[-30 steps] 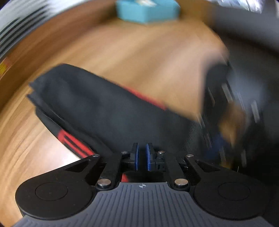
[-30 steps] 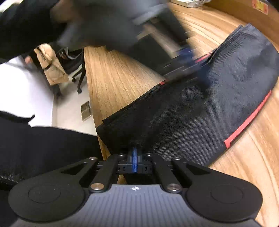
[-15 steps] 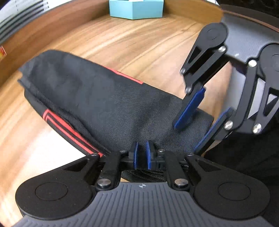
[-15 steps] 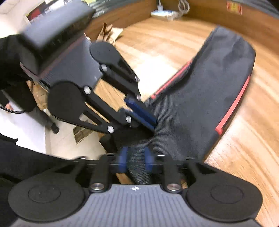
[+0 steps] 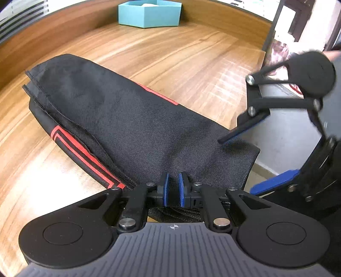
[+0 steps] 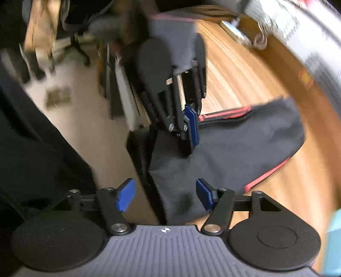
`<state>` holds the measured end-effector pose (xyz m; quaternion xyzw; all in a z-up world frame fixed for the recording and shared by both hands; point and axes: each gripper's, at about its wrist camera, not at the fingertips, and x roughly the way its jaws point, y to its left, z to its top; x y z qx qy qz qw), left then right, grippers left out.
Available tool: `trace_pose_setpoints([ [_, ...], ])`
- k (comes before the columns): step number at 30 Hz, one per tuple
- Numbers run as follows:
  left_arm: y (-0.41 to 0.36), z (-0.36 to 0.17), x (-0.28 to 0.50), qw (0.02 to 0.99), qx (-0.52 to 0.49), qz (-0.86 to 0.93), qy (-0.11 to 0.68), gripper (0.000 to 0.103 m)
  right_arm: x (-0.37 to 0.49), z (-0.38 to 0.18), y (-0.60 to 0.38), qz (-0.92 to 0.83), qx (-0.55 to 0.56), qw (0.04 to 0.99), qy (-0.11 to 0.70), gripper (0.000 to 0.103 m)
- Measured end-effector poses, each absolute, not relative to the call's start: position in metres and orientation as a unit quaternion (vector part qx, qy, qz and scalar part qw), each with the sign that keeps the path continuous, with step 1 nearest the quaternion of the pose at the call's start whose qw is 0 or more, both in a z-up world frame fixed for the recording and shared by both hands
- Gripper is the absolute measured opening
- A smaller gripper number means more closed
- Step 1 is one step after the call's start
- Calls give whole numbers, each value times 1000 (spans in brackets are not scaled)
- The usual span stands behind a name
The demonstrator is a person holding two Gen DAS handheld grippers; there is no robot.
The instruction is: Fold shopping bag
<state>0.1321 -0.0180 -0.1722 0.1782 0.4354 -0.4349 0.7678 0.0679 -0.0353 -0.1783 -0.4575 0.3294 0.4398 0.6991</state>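
A black shopping bag with red stripes lies folded into a long strip on the wooden table; it also shows in the right wrist view. Its near end hangs past the table edge. My left gripper is shut on that near end of the bag; it appears in the right wrist view pressing down on the fabric. My right gripper is open wide, its blue pads on either side of the bag's near corner without holding it. It shows at the right of the left wrist view.
A teal box stands at the far edge of the table. A raised wooden rim runs along the back. The table's edge drops to the floor on the near side, by my dark clothing. A cable and adapter lie far off.
My right gripper opened, let go of the bag's end and drew back toward the table edge. My left gripper stayed shut on the bag; the bag settled flat.
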Motion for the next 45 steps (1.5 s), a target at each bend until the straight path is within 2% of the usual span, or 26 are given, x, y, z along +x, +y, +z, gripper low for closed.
trace_pose_setpoints([
  [6,-10,-170,152,763,160,-445,441,12,44,-214,-25,405,-576,669,237,71],
  [8,-8,-170,153,763,155,-446,441,12,46,-216,-25,406,-585,665,224,68],
  [11,-5,-169,152,760,150,-449,445,12,54,-210,-28,417,-583,663,215,40],
  [16,-1,-165,164,730,133,-474,474,12,71,-195,-32,441,-563,665,217,14],
  [25,2,-172,209,660,63,-493,563,9,193,-178,-57,544,-296,620,482,13],
  [30,4,-169,229,661,57,-481,573,9,261,-173,-72,565,-130,551,601,14],
  [32,5,-161,235,679,69,-469,560,12,289,-171,-77,566,-61,516,640,14],
  [35,11,-139,240,709,85,-455,531,14,322,-185,-78,556,0,473,683,14],
  [42,31,-87,221,748,97,-439,488,15,378,-222,-66,513,65,407,753,15],
  [45,28,-85,201,746,100,-446,484,16,387,-231,-64,497,84,390,770,13],
])
